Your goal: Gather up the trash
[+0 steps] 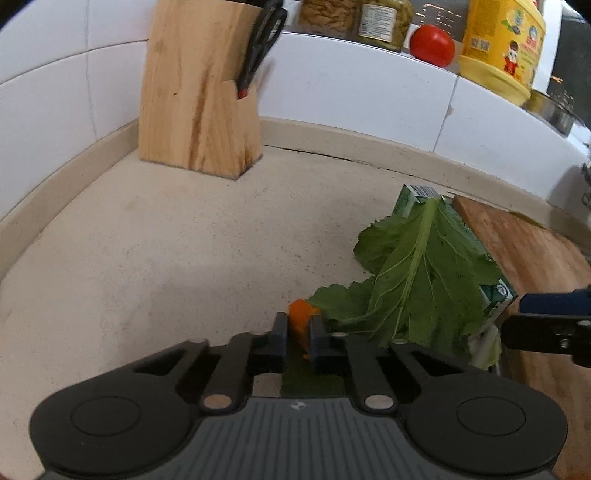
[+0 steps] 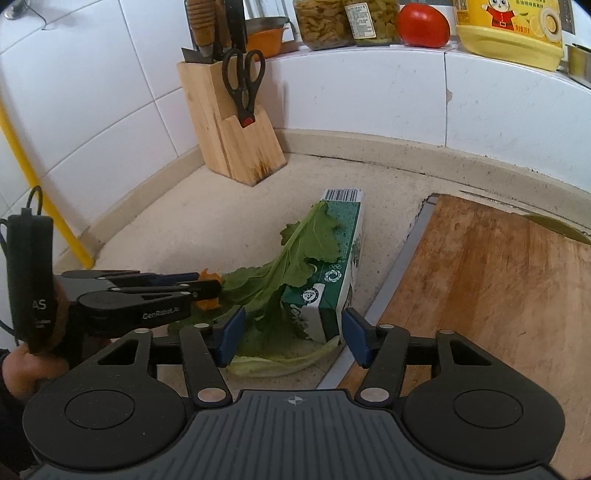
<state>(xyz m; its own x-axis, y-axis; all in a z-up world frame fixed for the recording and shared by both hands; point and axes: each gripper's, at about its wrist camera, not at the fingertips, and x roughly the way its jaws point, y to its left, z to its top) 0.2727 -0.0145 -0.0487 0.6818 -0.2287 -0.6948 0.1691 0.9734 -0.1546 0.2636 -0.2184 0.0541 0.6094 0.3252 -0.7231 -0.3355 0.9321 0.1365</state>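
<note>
Left wrist: left gripper (image 1: 298, 334) clamped on orange peel scrap (image 1: 301, 317), on counter (image 1: 147, 258) beside green leaf (image 1: 417, 273).
Right wrist: right gripper (image 2: 291, 332) spread wide astride green carton (image 2: 332, 273), barcode on end, leaf draped across; "GenRobot.AI" on left gripper.

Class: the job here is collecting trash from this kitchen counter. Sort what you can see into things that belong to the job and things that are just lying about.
Belongs to the job:
- orange scrap, clamped in the left gripper
- green leaf
- green carton, between the open right gripper's pads

Just lying about:
- knife block with scissors
- cutting board
- tomato
- yellow bottle
</note>
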